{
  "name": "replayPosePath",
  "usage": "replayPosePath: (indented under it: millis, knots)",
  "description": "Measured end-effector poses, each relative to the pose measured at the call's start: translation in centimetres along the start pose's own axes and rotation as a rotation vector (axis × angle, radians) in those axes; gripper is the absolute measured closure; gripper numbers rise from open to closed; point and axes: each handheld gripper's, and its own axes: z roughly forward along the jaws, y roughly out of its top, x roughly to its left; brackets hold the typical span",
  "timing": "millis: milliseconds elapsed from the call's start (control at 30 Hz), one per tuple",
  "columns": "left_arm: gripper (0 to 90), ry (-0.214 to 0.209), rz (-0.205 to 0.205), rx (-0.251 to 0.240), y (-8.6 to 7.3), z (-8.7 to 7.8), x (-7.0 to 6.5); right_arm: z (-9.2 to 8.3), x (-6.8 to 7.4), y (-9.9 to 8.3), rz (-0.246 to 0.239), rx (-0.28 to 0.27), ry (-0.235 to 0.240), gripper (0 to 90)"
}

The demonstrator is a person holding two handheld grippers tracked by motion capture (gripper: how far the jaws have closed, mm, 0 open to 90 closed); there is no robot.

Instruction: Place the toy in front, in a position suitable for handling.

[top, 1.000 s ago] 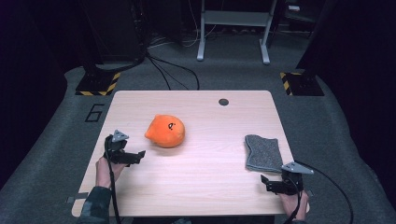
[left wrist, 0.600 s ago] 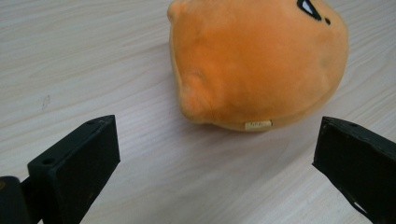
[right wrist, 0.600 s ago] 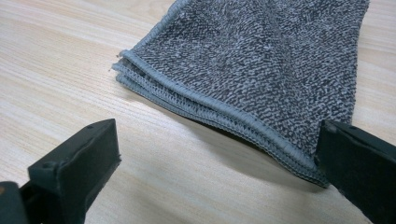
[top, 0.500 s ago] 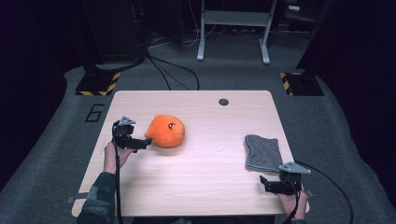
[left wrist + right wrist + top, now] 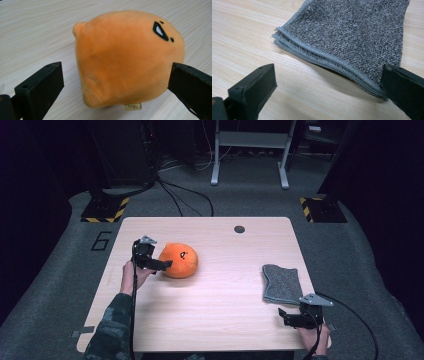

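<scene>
1. Now your left hand-held gripper [image 5: 162, 265] has moved forward from the near left of the tabletop [image 5: 210, 320] to the orange plush toy [image 5: 179, 260]; its jaws stand wide apart on either side of the toy's body and have no hold yet, so a grasp looks like the step in hand.
2. Orange plush toy [image 5: 125, 60]: it rests on the tabletop left of centre, with its tag at the base facing the gripper.
3. Your right hand-held gripper [image 5: 292, 317] has barely shifted; it waits just nearer than the folded grey cloth [image 5: 281, 282], jaws wide and holding nothing.
4. Grey cloth [image 5: 352, 37]: it lies well right of the toy, close to the right edge.
5. Between toy and cloth the wood lies bare, giving free room; the left edge is near the toy.
</scene>
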Motion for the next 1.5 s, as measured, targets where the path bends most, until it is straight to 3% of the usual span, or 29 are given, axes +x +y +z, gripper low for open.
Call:
replayPosePath:
  millis: [67,400,500,700,1000,1067,1167,1267,1500]
  knots:
    - [0.0,-0.021,0.0,0.016,0.2,0.2,0.1,0.0,0.0,0.0,0.004,0.002,-0.001,0.1]
    - [2.0,-0.039,0.025,0.06,0.9,1.9,-0.2,0.0,-0.1,0.0,-0.006,0.0,0.003,0.2]
    - [10.4,-0.053,0.043,0.078,0.8,2.4,-0.5,0.0,0.0,0.0,-0.006,0.0,0.002,0.2]
    - [18.9,-0.052,0.03,0.083,0.2,2.9,-0.8,0.0,0.0,0.0,-0.008,0.0,0.001,0.2]
    - [38.3,-0.015,0.043,0.11,-0.1,3.1,-1.6,0.0,0.0,0.0,-0.006,0.002,0.001,0.7]
    - [47.9,-0.003,0.054,0.101,-0.3,3.1,-1.8,0.0,0.0,0.0,-0.004,0.001,0.001,0.8]
    - [56.1,0.017,0.039,0.061,-0.9,3.3,-2.1,0.0,0.0,0.0,-0.003,0.001,0.001,1.1]
    - [62.0,0.017,0.041,0.058,-1.0,3.1,-2.1,0.0,0.0,0.0,0.0,0.009,0.004,1.5]
    - [69.5,0.062,0.045,0.006,-0.6,2.4,-2.9,0.0,0.0,0.0,0.01,0.006,-0.001,2.2]
